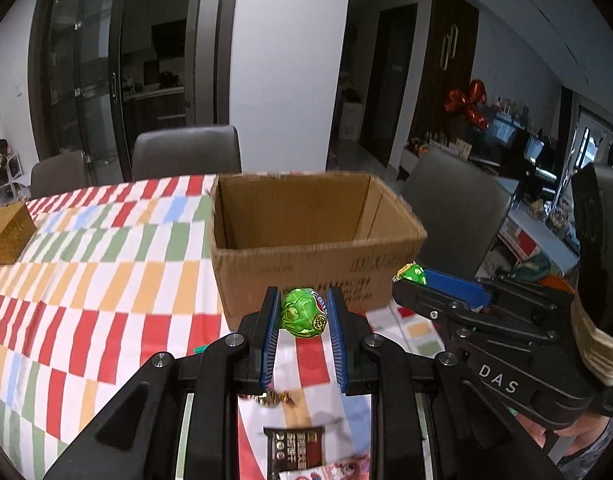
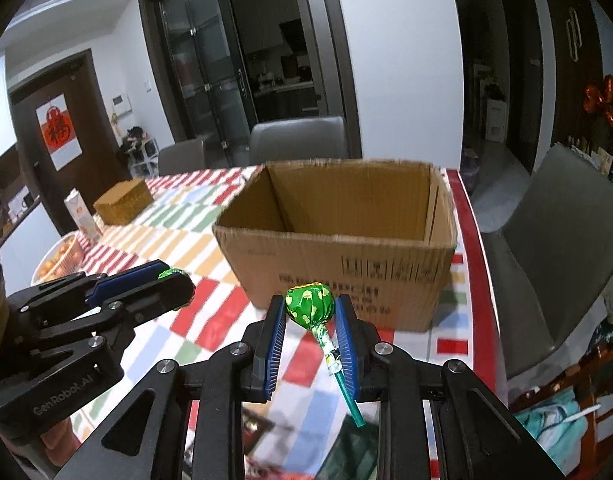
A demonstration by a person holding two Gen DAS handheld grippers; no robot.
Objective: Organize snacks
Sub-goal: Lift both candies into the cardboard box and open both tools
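Note:
My left gripper [image 1: 302, 312] is shut on a green-wrapped lollipop [image 1: 304, 312], held above the checked tablecloth just in front of an open cardboard box [image 1: 306, 256]. My right gripper [image 2: 309, 310] is shut on a second green lollipop [image 2: 308, 304], whose teal stick [image 2: 348, 400] slants down to the right. It too hangs in front of the box [image 2: 346, 268]. Each gripper shows in the other's view: the right gripper [image 1: 416, 280] to the right, the left gripper [image 2: 174, 278] to the left. The box looks empty as far as its inside shows.
Several snack packets [image 1: 294, 448] lie on the tablecloth under the grippers. A woven basket [image 2: 124, 200], a carton [image 2: 80, 214] and a bowl of oranges [image 2: 56, 264] stand at the far left. Grey chairs [image 2: 546, 248] surround the table; its right edge is near the box.

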